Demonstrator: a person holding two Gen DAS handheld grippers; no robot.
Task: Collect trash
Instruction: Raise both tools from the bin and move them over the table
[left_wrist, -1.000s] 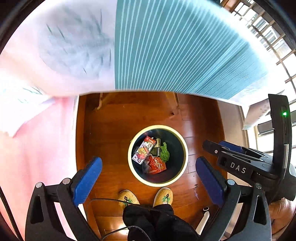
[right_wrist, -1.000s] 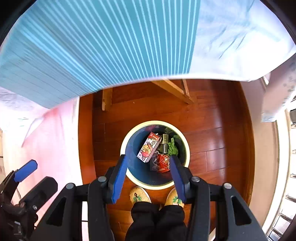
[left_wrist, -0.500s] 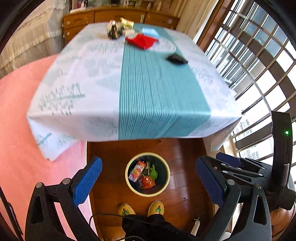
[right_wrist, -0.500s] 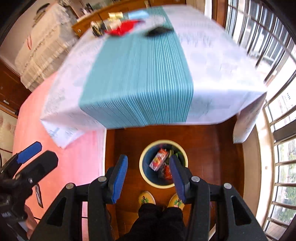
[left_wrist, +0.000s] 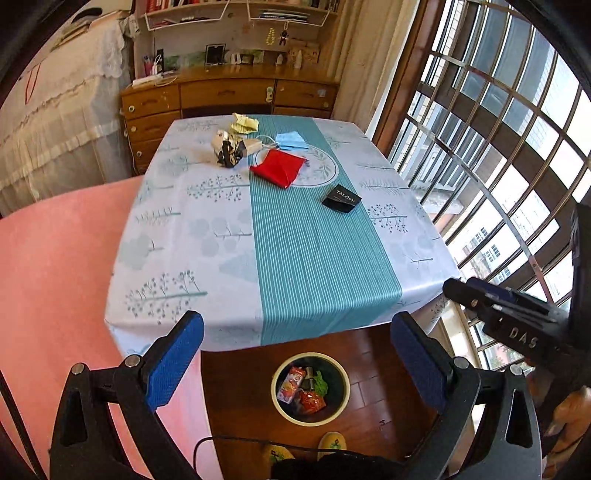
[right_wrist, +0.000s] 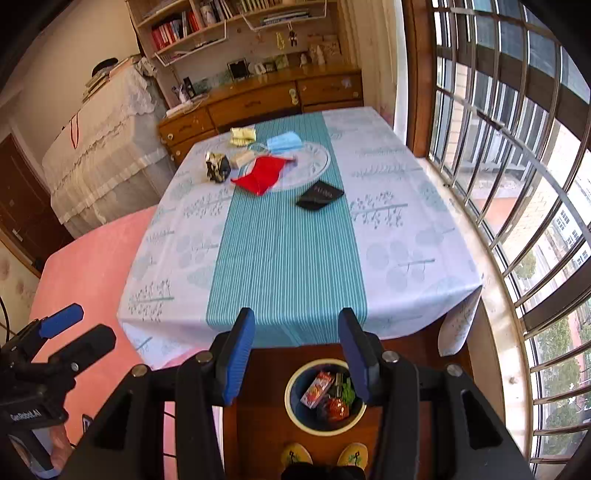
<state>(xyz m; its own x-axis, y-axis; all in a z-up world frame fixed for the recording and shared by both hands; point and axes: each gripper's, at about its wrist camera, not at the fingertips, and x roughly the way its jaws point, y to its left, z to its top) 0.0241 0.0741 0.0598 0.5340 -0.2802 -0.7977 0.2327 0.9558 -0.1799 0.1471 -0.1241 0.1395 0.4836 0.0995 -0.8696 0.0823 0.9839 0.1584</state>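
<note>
Table (left_wrist: 303, 258): ahead of both tongs, draped in a white cloth with tree prints and a teal striped band down its middle.
Black packet (left_wrist: 341, 198): on the band's right edge, nearest the tongs of all the items.
Red wrapper (left_wrist: 277, 168): just beyond it, on the band.
Blue face mask (left_wrist: 291, 140): farther back.
Crumpled dark wrapper (left_wrist: 227, 148): left of the red wrapper, on the white part.
Yellow crumpled paper (left_wrist: 243, 123): at the far edge.
Floor (left_wrist: 369, 387): wood, below the tongs.
Bin (left_wrist: 310, 389): round, standing on the floor, holding wrappers.
</note>
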